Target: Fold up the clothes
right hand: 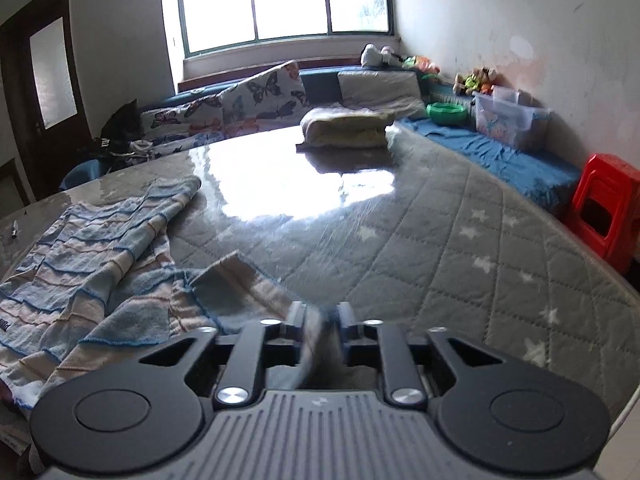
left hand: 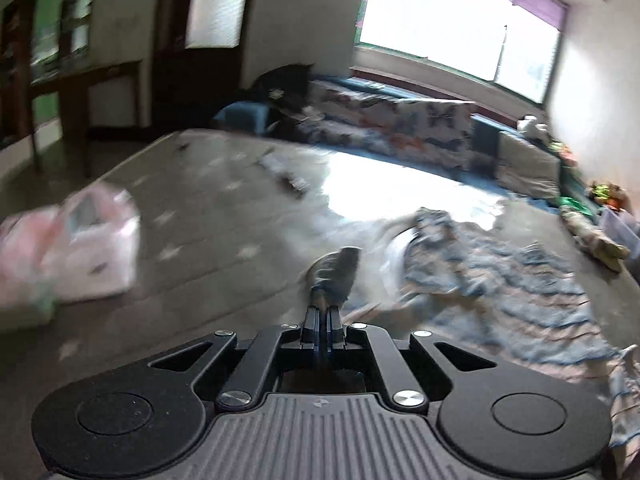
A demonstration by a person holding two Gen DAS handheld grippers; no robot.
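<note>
Each wrist camera sits just behind its fingers, looking forward and down across the bed [right hand: 460, 216] from close above. Both views share the striped cloth [left hand: 500, 280] and the far window [right hand: 280, 0].

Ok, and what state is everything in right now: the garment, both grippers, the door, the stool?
Garment: unfolded, rumpled, lying on the mattress.
Left gripper: fingers shut on a bit of the garment.
Right gripper: fingers apart, blurred cloth between them.
Door: shut.
Stool: upright beside the mattress.
</note>
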